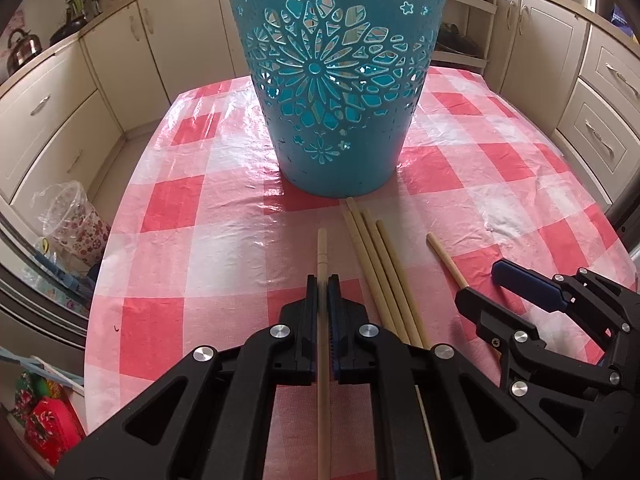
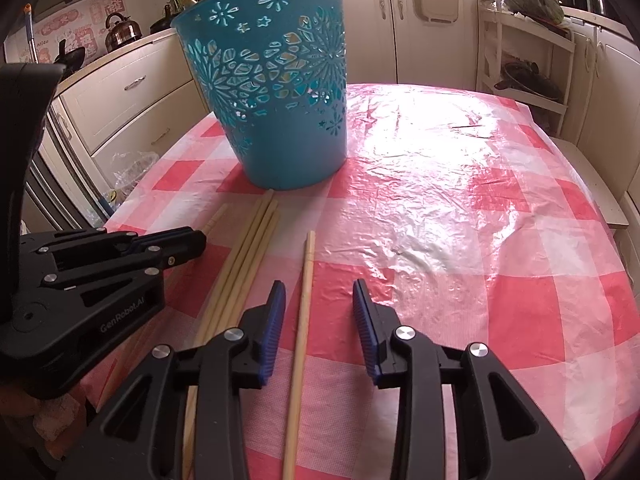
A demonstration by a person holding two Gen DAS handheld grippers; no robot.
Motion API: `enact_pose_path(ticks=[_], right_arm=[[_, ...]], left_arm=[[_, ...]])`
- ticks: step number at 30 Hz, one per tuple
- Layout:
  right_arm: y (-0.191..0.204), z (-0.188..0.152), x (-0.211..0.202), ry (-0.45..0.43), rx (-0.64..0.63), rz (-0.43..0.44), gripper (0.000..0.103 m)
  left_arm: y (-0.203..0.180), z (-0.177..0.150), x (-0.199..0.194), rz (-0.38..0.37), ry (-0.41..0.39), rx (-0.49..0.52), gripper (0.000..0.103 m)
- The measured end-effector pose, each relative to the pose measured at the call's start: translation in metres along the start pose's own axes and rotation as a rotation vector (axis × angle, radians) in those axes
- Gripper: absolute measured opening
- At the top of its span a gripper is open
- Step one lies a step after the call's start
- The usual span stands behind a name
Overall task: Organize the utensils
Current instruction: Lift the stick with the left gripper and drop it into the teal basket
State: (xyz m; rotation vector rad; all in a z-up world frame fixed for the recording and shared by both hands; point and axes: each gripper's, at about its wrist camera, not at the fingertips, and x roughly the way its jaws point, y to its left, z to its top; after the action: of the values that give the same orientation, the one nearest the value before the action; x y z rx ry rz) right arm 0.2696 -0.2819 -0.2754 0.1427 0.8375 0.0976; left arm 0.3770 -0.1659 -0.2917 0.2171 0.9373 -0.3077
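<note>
A teal cut-out basket [image 1: 336,80] stands upright on the checked table; it also shows in the right wrist view [image 2: 272,88]. My left gripper [image 1: 322,284] is shut on a wooden chopstick [image 1: 322,248] that points toward the basket. Three more chopsticks [image 1: 376,256] lie side by side just right of it. Another single chopstick [image 1: 446,258] lies further right. My right gripper [image 2: 319,292] is open, its jaws on either side of that single chopstick [image 2: 306,280], which lies on the cloth. The left gripper [image 2: 188,240] shows at the left of the right wrist view.
The table has a red and white checked plastic cloth [image 2: 460,208]. Cream kitchen cabinets [image 1: 60,120] surround it. A kettle [image 2: 122,30] sits on the counter. Bags and boxes [image 1: 68,220] stand on the floor at the table's left edge.
</note>
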Motion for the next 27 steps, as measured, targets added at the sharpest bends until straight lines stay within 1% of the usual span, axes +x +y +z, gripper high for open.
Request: enact_pose_path(ticks=[4, 6, 8, 12, 16, 21, 25, 27], right_arm=[[-0.001, 0.000, 0.000, 0.007, 0.002, 0.003, 0.035], [-0.002, 0.001, 0.000, 0.009, 0.010, 0.007, 0.035], [-0.002, 0.002, 0.000, 0.011, 0.015, 0.007, 0.035], [-0.004, 0.002, 0.000, 0.013, 0.018, 0.007, 0.035], [-0.005, 0.002, 0.001, 0.012, 0.020, 0.012, 0.037], [-0.005, 0.001, 0.001, 0.009, 0.022, 0.020, 0.040], [-0.003, 0.001, 0.001, 0.006, 0.015, 0.024, 0.043], [-0.001, 0.000, 0.001, 0.004, 0.006, 0.022, 0.044]], left_arm=[[0.009, 0.004, -0.018, -0.022, -0.025, -0.027, 0.005], [0.019, 0.010, -0.034, -0.038, -0.057, -0.057, 0.005], [0.035, 0.022, -0.057, -0.073, -0.110, -0.106, 0.005], [0.061, 0.054, -0.107, -0.103, -0.244, -0.183, 0.005], [0.071, 0.090, -0.138, -0.116, -0.368, -0.222, 0.005], [0.069, 0.137, -0.138, -0.143, -0.455, -0.268, 0.005], [0.067, 0.174, -0.127, -0.171, -0.542, -0.313, 0.005], [0.065, 0.191, -0.119, -0.166, -0.568, -0.328, 0.005]])
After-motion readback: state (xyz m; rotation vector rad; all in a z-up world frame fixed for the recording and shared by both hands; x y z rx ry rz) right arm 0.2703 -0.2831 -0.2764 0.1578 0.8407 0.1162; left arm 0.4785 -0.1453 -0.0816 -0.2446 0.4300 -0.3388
